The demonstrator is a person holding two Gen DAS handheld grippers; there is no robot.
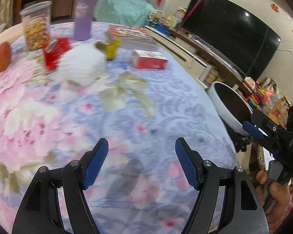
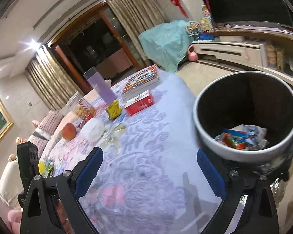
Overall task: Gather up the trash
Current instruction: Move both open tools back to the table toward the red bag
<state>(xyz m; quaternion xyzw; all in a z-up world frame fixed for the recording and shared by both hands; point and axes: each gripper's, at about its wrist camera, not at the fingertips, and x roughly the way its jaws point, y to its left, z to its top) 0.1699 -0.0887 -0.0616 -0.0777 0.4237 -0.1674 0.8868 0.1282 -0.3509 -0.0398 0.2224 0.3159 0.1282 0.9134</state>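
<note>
My left gripper (image 1: 141, 146) is open and empty, low over the floral tablecloth (image 1: 127, 117). Ahead of it lie a white crumpled tissue (image 1: 82, 66), a yellow wrapper (image 1: 112, 48) and a small red packet (image 1: 55, 53). My right gripper (image 2: 149, 159) is open and empty over the table's right edge. The grey trash bin (image 2: 244, 152) stands just right of it, with colourful wrappers and crumpled paper (image 2: 242, 137) inside. The bin also shows in the left wrist view (image 1: 222, 113). The tissue (image 2: 92, 129) and yellow wrapper (image 2: 113, 110) show farther back.
On the table stand a purple tumbler (image 1: 84, 13), a snack jar (image 1: 37, 27), an apple (image 1: 0, 56), a red box (image 1: 152, 60) and a stack of books (image 1: 132, 35). A TV (image 1: 230, 33) on a low cabinet lies right of the table.
</note>
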